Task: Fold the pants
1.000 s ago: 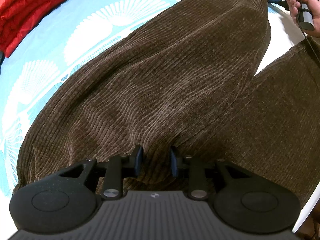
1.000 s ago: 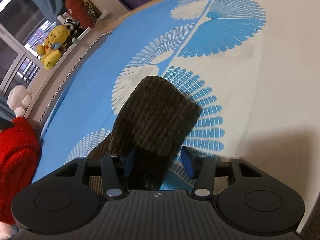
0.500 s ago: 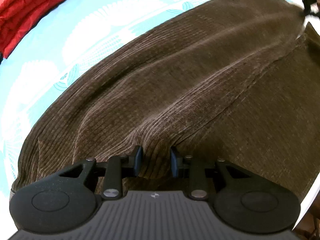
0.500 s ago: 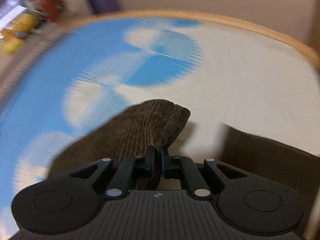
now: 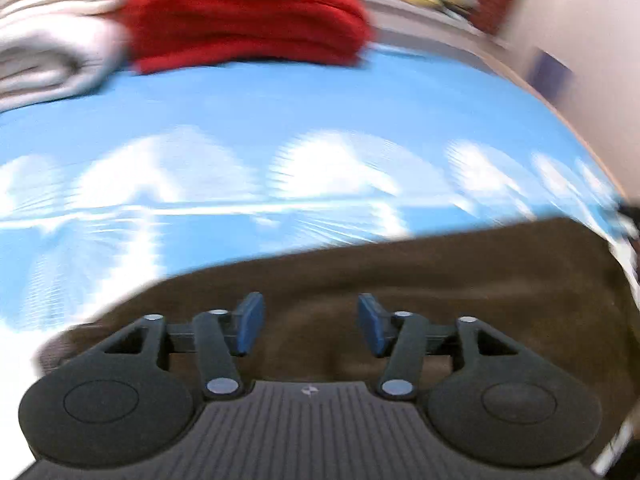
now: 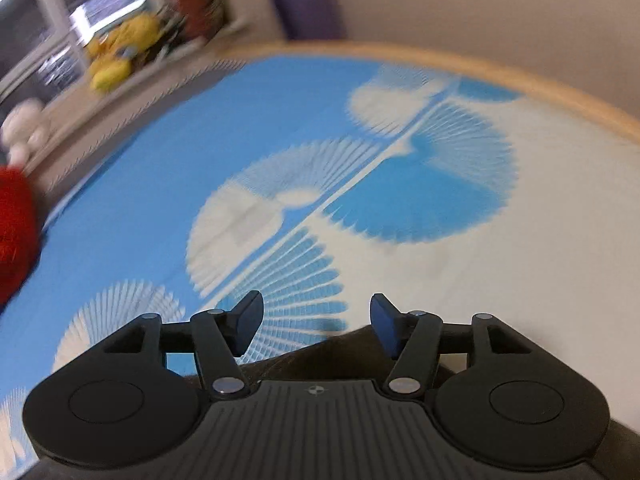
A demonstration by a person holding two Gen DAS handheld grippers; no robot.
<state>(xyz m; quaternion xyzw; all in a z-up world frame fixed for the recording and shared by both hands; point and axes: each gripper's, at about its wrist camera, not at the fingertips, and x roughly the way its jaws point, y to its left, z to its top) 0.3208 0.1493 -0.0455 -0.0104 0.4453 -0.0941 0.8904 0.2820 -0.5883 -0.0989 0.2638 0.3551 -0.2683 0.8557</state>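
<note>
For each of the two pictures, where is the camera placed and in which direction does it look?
Left wrist: sits on the left tool, looks down across brown pants toward a red blanket; only its opening fingers show.
Right wrist: sits on the right tool, looks over the pants' edge toward the wall; only its opening fingers show.
Shared: pants, the blue patterned sheet, red blanket.

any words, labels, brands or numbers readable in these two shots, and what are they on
No readable text in either view.
left gripper: a small round emblem on its body, no letters.
right gripper: the same emblem, no letters.
pants, sheet, red fabric: no label shows; the picture is blurred.
</note>
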